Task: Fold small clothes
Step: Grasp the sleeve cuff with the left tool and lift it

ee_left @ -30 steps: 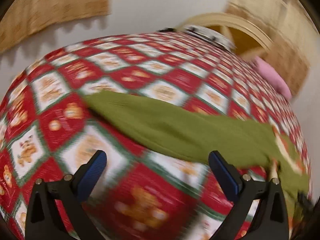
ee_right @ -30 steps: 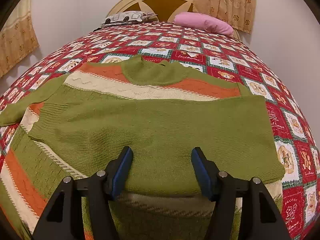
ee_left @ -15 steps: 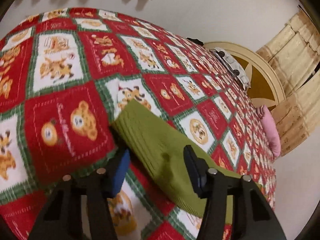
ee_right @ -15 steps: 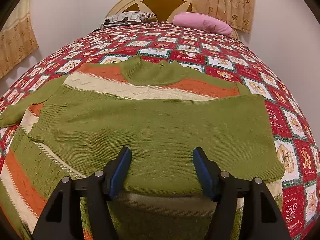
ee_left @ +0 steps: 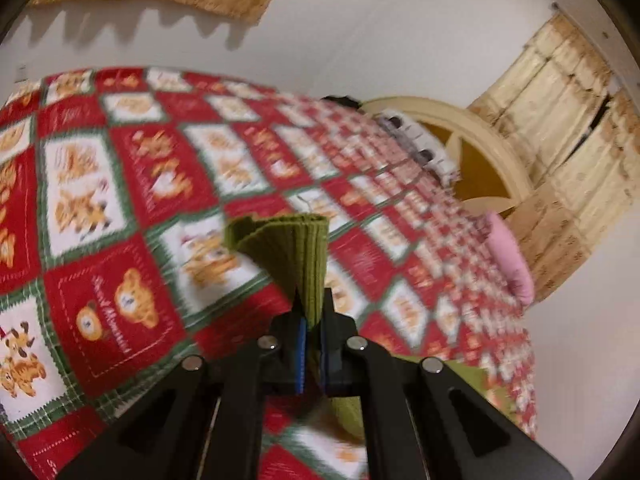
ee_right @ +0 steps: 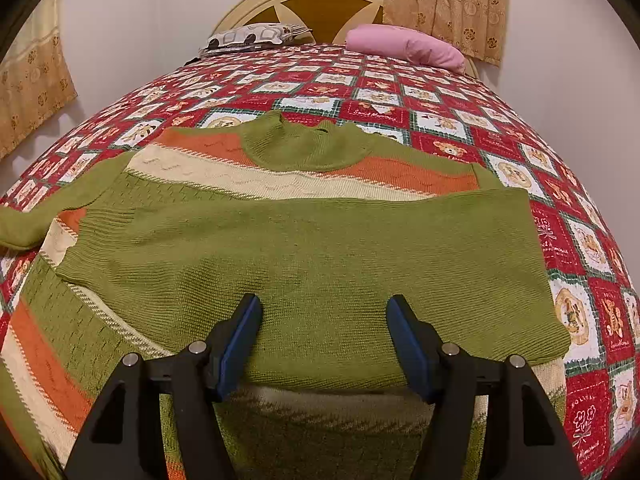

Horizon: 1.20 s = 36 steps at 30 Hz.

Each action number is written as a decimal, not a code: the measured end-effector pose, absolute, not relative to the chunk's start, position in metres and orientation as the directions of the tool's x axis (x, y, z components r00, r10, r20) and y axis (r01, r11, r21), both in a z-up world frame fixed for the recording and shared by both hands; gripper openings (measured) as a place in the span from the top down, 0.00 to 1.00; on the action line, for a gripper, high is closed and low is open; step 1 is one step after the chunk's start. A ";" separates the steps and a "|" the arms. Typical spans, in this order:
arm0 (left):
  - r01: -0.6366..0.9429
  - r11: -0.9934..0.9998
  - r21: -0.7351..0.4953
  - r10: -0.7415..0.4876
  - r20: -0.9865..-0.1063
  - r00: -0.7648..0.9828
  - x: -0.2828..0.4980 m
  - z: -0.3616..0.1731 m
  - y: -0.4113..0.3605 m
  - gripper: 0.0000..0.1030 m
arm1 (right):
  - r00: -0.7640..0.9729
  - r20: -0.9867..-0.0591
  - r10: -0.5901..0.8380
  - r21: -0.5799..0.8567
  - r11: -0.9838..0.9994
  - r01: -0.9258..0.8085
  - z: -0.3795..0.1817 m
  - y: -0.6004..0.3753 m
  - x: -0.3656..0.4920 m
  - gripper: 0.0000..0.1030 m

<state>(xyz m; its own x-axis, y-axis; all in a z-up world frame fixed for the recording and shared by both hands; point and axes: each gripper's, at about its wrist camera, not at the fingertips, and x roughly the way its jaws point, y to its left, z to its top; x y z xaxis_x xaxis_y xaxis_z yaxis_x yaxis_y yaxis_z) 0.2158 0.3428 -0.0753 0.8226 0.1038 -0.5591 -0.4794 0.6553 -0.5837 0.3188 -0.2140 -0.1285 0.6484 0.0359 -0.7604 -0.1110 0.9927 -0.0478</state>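
The left gripper (ee_left: 310,332) is clamped on the ribbed green cuff (ee_left: 296,248) of a striped green, orange and cream knit sweater (ee_right: 312,248) lying on the red patchwork bedspread (ee_left: 120,280). Under the right gripper (ee_right: 324,340), which is open and empty, one sleeve already lies folded across the body; this second sleeve and the final folds remain.

Knit sweater (ee_right: 304,264): olive green with orange and cream stripes, round collar toward the headboard. Lies flat on the bed's quilt (ee_right: 400,96), one green sleeve folded across the chest. Other sleeve's ribbed cuff (ee_left: 296,248) is raised off the quilt, pinched in the closed left gripper (ee_left: 311,344).
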 end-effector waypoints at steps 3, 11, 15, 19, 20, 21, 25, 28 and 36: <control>-0.412 0.682 -0.604 0.080 -0.498 0.863 0.219 -0.041 0.331 0.95 | 0.648 -0.760 0.038 -0.045 0.993 -0.111 -0.128 -0.214 0.319 0.36; -0.240 0.755 -0.610 -0.033 -0.400 0.916 0.248 0.022 0.278 0.96 | 0.640 -0.761 0.108 0.039 0.992 -0.120 -0.126 -0.221 0.319 0.33; -0.154 0.781 -0.605 -0.103 -0.369 0.924 0.264 0.044 0.243 0.95 | 0.660 -0.737 0.143 0.095 0.990 -0.107 -0.106 -0.231 0.307 0.33; -0.082 0.796 -0.599 -0.160 -0.339 0.927 0.275 0.064 0.212 0.96 | 0.685 -0.704 0.185 0.129 0.983 -0.132 -0.081 -0.243 0.288 0.33; -0.058 0.797 -0.601 -0.180 -0.329 0.927 0.280 0.069 0.202 0.96 | 0.692 -0.696 0.192 0.136 0.981 -0.136 -0.075 -0.249 0.281 0.33; -0.036 0.799 -0.600 -0.198 -0.320 0.927 0.284 0.074 0.192 0.96 | 0.696 -0.692 0.191 0.137 0.982 -0.133 -0.072 -0.253 0.278 0.33; 0.037 0.797 -0.603 -0.262 -0.290 0.920 0.298 0.088 0.154 0.96 | 0.716 -0.675 0.177 0.153 0.983 -0.099 -0.059 -0.277 0.258 0.33; 0.088 0.797 -0.597 -0.312 -0.284 0.906 0.308 0.091 0.118 0.96 | 0.717 -0.673 0.181 0.172 0.981 -0.086 -0.058 -0.290 0.243 0.33; 0.199 0.794 -0.574 -0.443 -0.323 0.836 0.331 0.070 0.007 0.96 | 0.705 -0.686 0.181 0.177 0.981 -0.080 -0.071 -0.308 0.213 0.32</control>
<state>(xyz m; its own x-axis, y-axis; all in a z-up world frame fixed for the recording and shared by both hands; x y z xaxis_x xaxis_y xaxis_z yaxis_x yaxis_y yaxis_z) 0.3307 0.0069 0.0695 0.8364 -0.4427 -0.3231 0.1987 0.7944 -0.5740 0.2134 -0.3081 -0.0713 0.7046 0.1811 -0.6861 -0.0797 0.9810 0.1770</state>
